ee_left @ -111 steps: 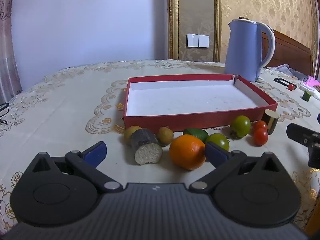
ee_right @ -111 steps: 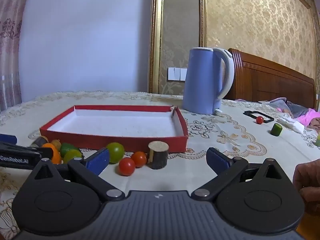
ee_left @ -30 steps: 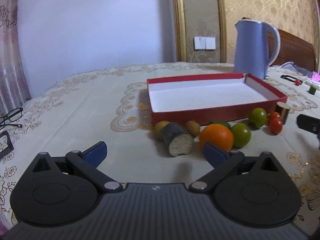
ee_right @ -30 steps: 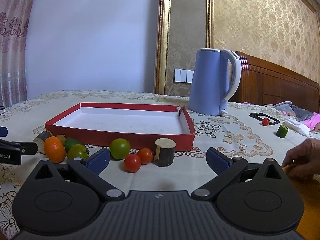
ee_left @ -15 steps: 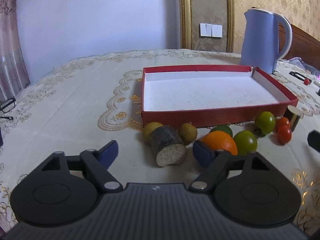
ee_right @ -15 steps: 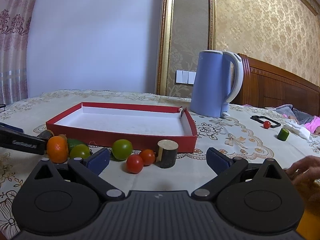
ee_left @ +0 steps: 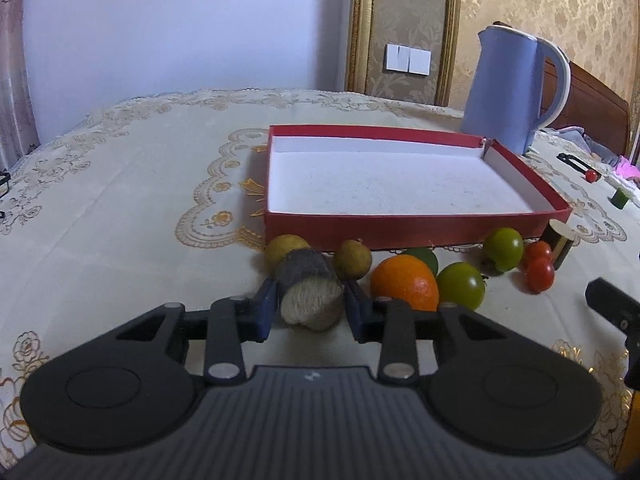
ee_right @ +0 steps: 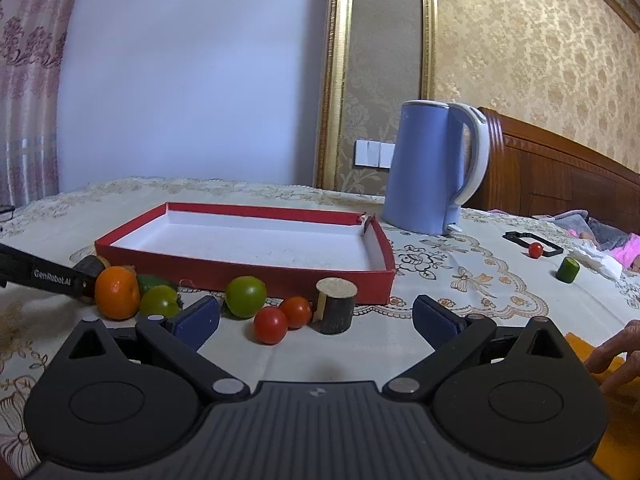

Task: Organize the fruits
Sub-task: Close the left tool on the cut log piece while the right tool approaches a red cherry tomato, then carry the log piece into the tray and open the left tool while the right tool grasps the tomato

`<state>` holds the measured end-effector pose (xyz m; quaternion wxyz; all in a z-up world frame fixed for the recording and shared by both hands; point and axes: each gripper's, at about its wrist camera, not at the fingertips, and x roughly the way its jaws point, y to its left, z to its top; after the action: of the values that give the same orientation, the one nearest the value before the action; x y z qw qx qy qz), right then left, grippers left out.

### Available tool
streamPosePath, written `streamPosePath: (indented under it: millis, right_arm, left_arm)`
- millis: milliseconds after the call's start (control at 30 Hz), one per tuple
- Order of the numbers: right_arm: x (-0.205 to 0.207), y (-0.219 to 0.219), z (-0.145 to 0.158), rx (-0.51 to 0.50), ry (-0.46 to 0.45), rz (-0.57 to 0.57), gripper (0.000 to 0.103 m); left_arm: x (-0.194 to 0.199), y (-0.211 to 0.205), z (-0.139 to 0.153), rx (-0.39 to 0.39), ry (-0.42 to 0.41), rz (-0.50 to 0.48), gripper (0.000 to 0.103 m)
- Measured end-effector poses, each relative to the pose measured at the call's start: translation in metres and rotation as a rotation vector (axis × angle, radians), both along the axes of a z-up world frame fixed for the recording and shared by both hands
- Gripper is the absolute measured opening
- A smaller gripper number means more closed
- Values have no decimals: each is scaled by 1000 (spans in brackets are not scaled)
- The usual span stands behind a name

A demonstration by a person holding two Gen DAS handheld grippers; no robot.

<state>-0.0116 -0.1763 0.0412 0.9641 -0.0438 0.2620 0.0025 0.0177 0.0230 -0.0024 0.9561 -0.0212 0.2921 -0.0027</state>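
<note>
Left gripper (ee_left: 310, 307): jaws have just been closing and now stand narrow, with the grey stub (ee_left: 308, 294) between the blue pads (ee_left: 266, 310). Both pads appear to press the stub's sides. The stub lies on the tablecloth (ee_left: 120, 208) with its pale cut face toward the camera.

Right gripper (ee_right: 316, 318): jaws spread wide, nothing between them. It hovers low above the cloth, well apart from the fruit.

Tray (ee_left: 400, 230): red walls, white floor, no fruit inside. It lies at 12 o'clock from the left gripper.

Fruit row, left wrist view, along the tray's near wall:
- Two small yellow-brown fruits (ee_left: 352, 258) lie just behind the stub, at 11 and 1 o'clock from it, touching or nearly touching it.
- The orange (ee_left: 404, 282) lies at 3 o'clock from the stub, just beside the right-hand pad.
- A green tomato (ee_left: 460, 284) touches the orange at its 3 o'clock.
- A lime (ee_left: 426, 256) shows partly behind the orange.
- A second green tomato (ee_left: 502, 248) lies further right, near the tray wall.
- Two red tomatoes (ee_left: 538, 268) lie together at its 4 o'clock.
- A dark stub (ee_left: 560, 242) stands upright beside them at the tray's near right corner.

The blue kettle (ee_left: 506, 88) stands beyond the tray's far right corner. In the right wrist view, a person's hand (ee_right: 618, 356) rests at the right edge, at 3 o'clock from the right gripper.
</note>
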Motion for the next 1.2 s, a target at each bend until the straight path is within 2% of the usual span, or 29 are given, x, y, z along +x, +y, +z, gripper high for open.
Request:
streamPosePath:
  millis: [167,233,300,467,733,800,933,1033,1100,1200]
  right_arm:
    - [5,-2,-2,-16,40,57,100]
    - [10,-4,-3,-9,75,74,88]
    - [15,-4,-5,11,108,99,67]
    - [31,1,-13,-8,176,131,55]
    - [50,8,-21,55,258,172,49]
    - [53,10,-22,55,271,174,43]
    - [59,6,-23,92,300,168,37]
    - [62,6,-24,85,305,163,32]
    - [64,6,-24,82,307,162,26]
    - [66,4,-24,89,307,154,23]
  left_arm:
    - [-6,4,7,14,-24,8,32]
    - [-7,5,10,17,-31,5,32]
    - [-7,4,12,24,-36,0,32]
    - [-7,5,12,27,-39,-10,32]
    - [-11,15,9,14,-43,-23,32]
    - [-13,16,9,13,-45,-29,32]
    - [-15,15,9,24,-49,-30,32]
    - [-16,14,8,26,-49,-36,32]
    - [-16,13,9,30,-51,-40,32]
    - [-18,12,11,33,-60,-43,32]
